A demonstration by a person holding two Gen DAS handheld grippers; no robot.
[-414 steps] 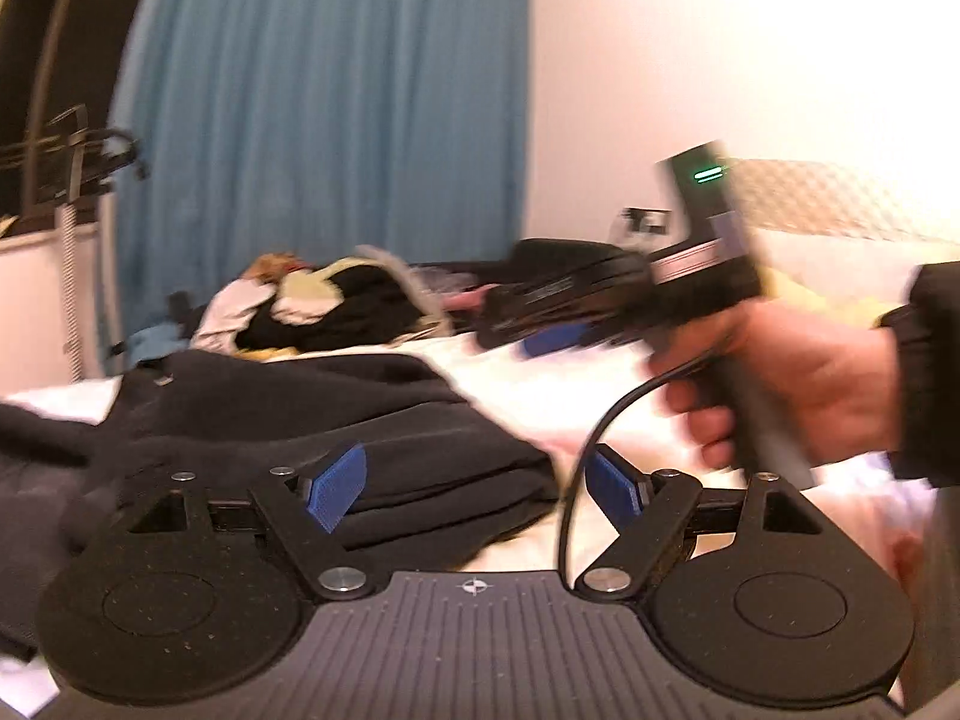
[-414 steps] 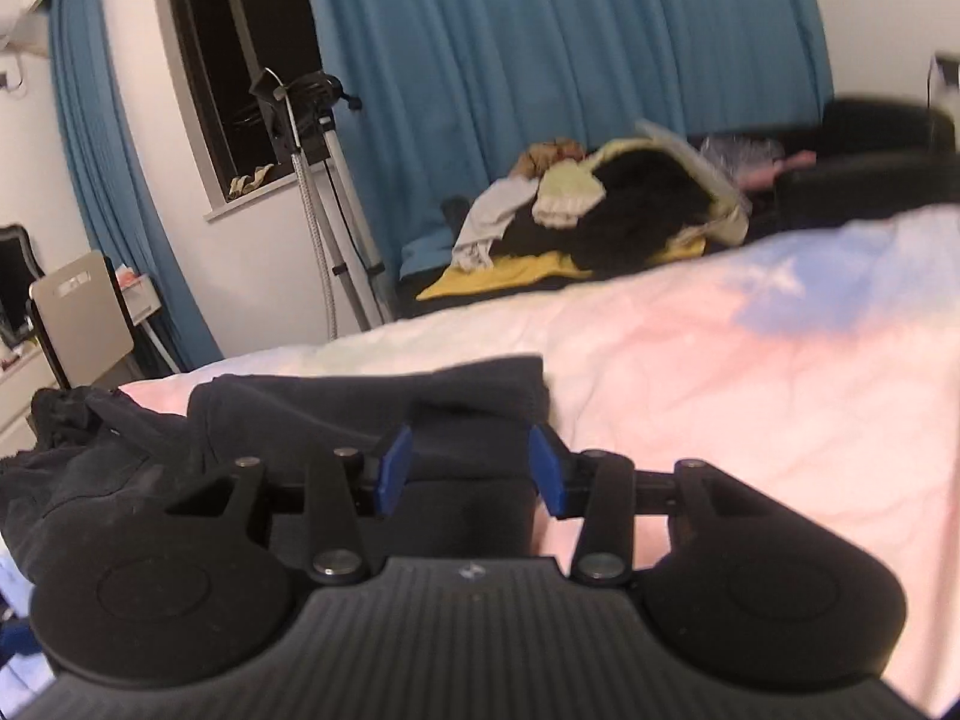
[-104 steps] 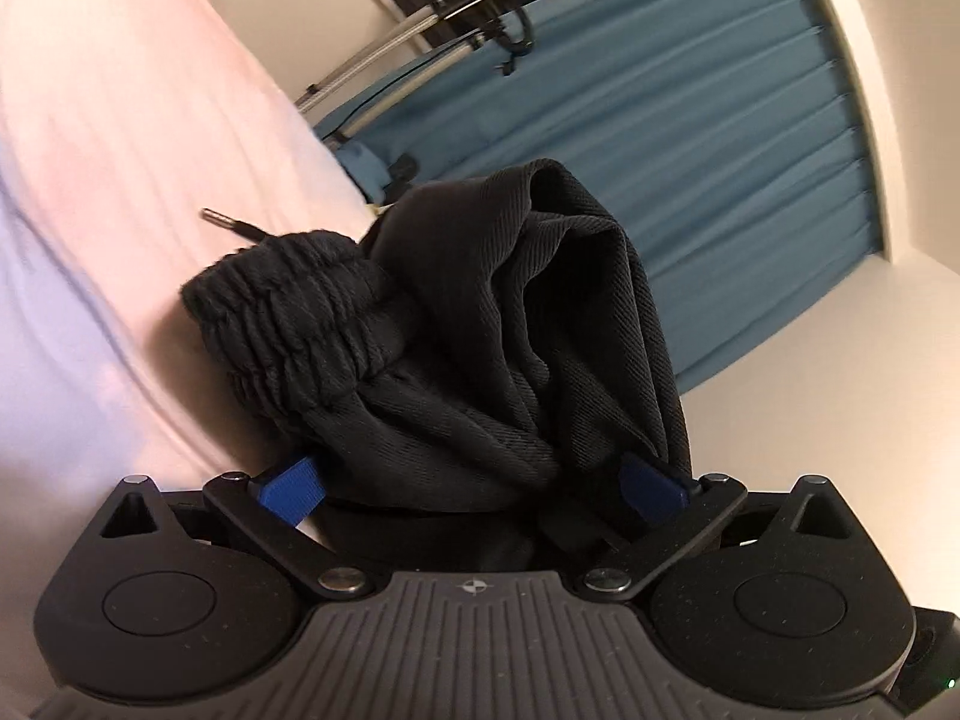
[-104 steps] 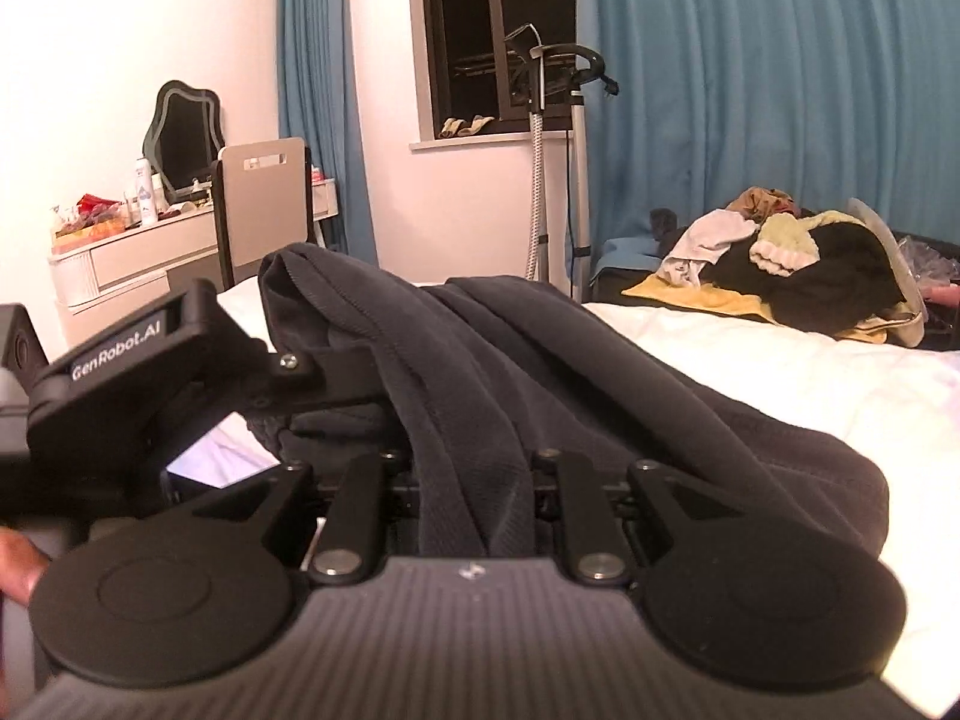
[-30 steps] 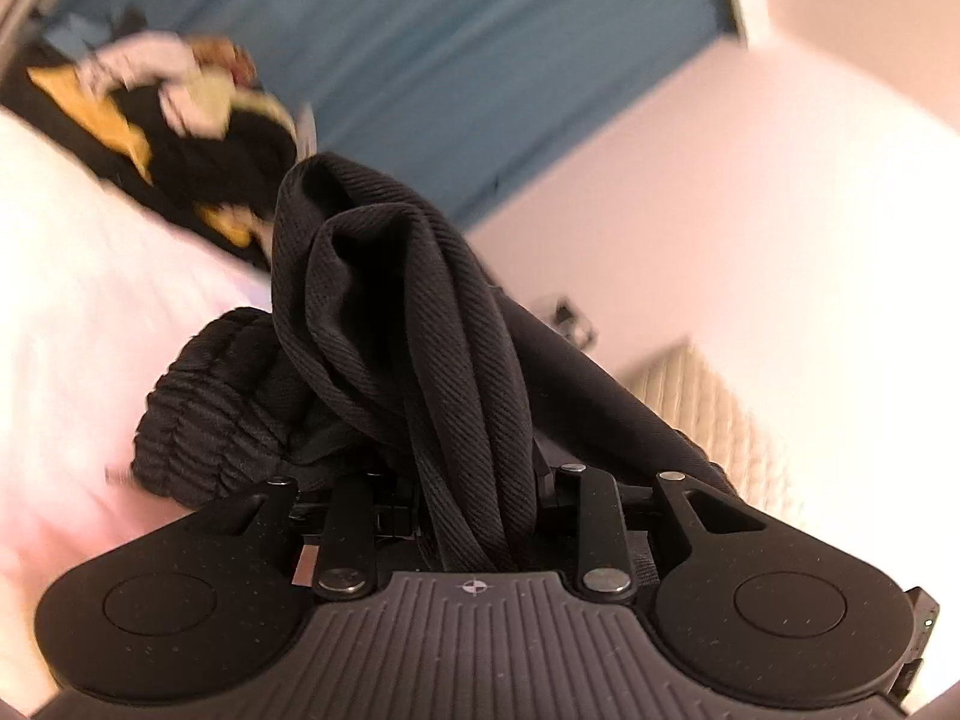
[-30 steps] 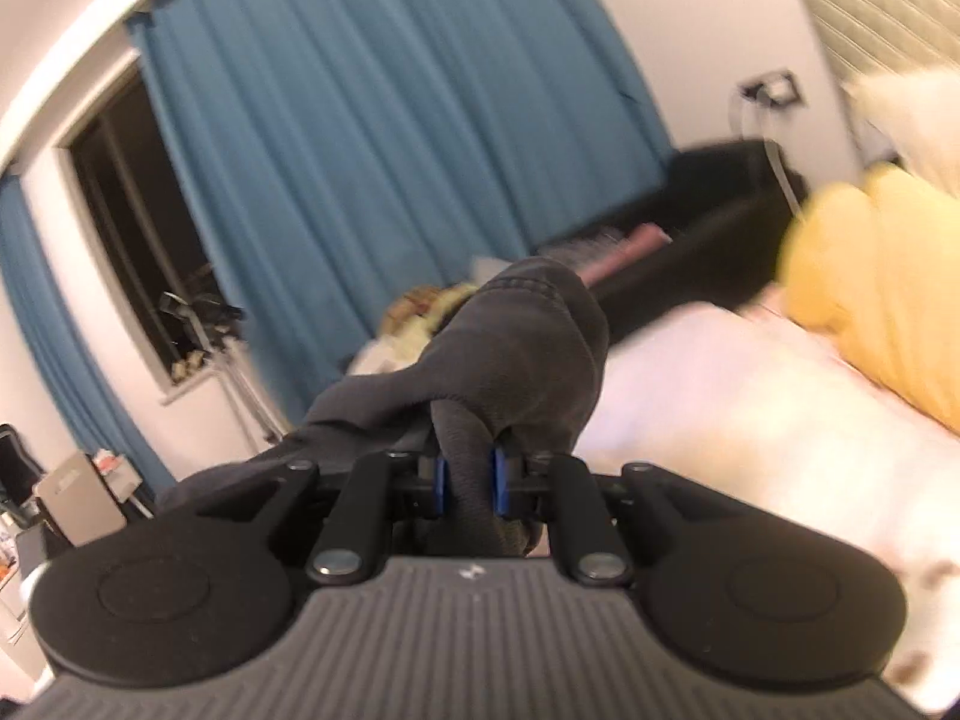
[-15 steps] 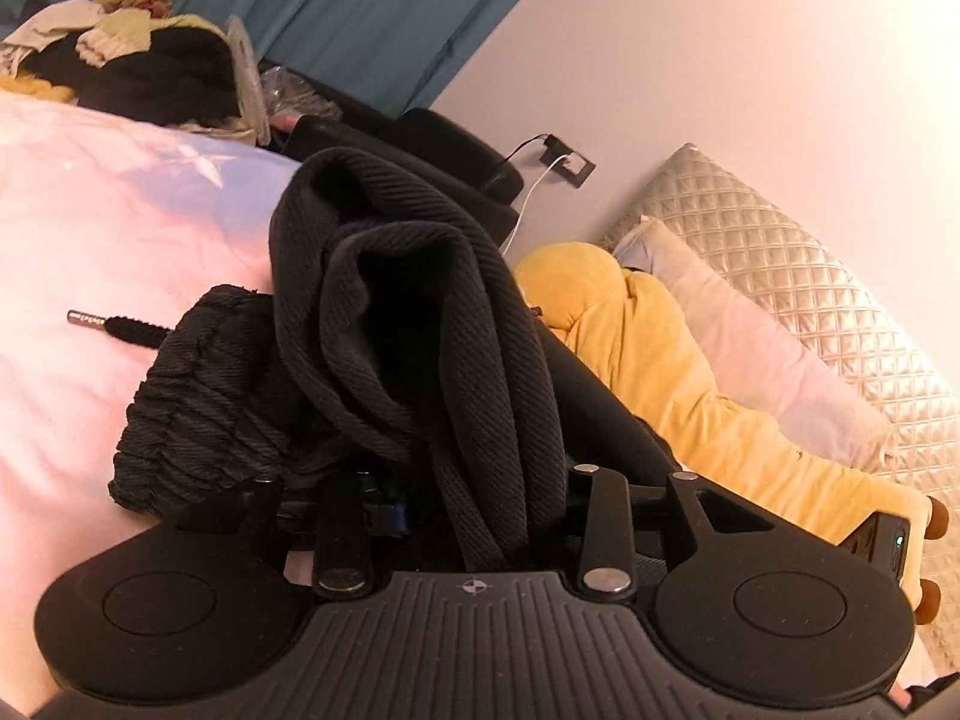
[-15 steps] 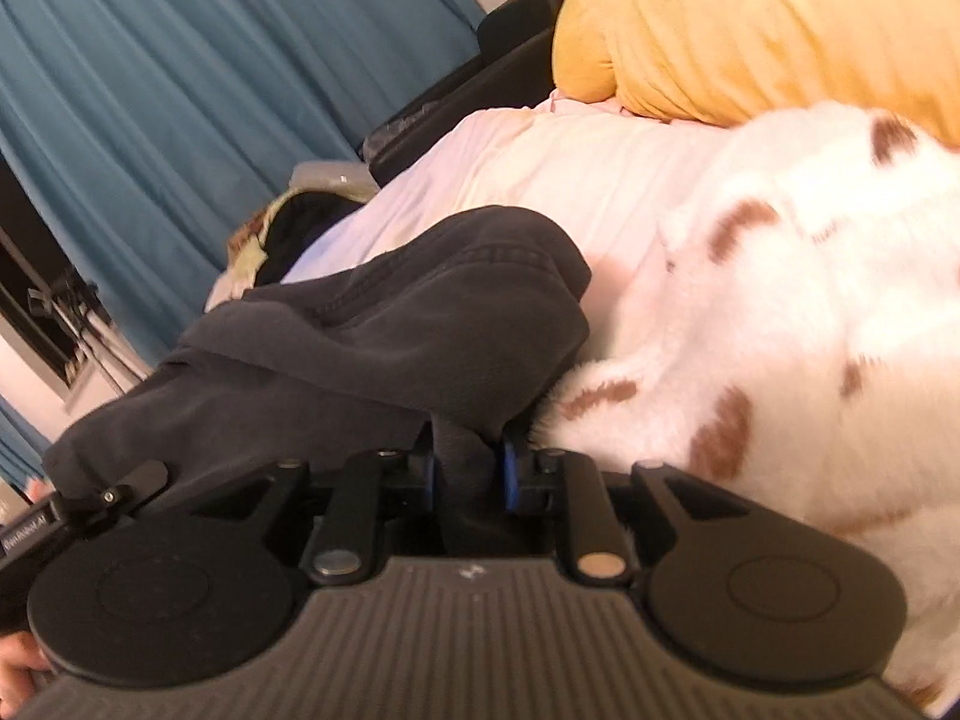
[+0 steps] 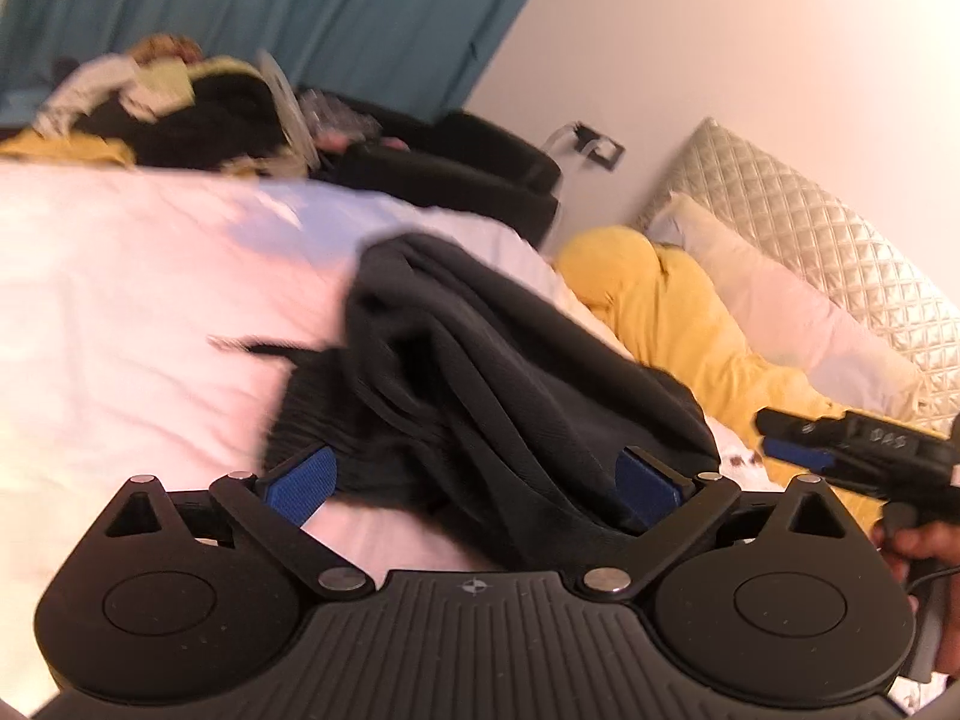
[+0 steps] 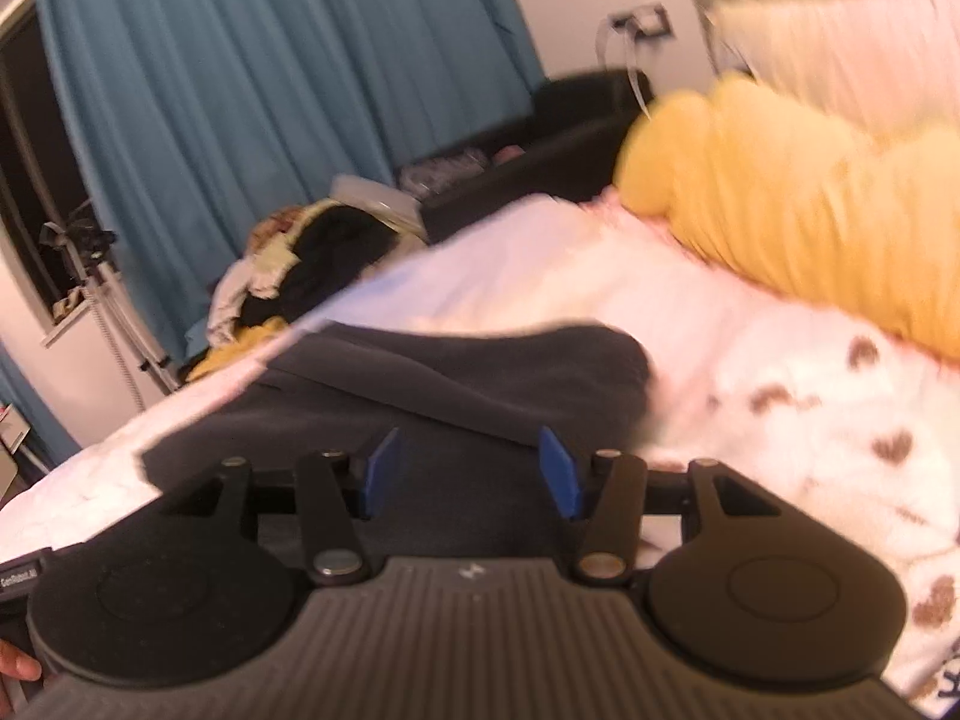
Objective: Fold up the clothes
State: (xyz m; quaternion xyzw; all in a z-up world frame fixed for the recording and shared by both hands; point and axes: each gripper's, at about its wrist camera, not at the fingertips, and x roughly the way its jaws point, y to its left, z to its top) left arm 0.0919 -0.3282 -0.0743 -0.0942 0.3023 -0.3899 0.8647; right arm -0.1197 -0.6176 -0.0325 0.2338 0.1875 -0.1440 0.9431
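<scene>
Where the pale bedspread (image 9: pixel 132 276) stretches from the teal curtain (image 10: pixel 252 96) to the quilted headboard (image 9: pixel 798 228), spread wide and mostly bare; along its head end, a yellow plush (image 10: pixel 798 210) beside a pale pillow (image 9: pixel 774 300); nearer, a white fleece blanket with brown spots (image 10: pixel 798 414); beyond the far edge, a heap of mixed clothes (image 9: pixel 174 114) against the curtain. Mid-bed, bunched and motion-blurred, the dark garment (image 9: pixel 498 372), lying on the spread with its ribbed waistband toward the left and a drawstring trailing out. Over its near edge, the left gripper (image 9: pixel 474 483), jaws spread wide, blue pads either side of the cloth, gripping nothing. Just above the garment's flat end, the right gripper (image 10: pixel 471 471), likewise released, pads apart. At the left view's right edge, a hand (image 9: pixel 924 546) on the right gripper's handle.
</scene>
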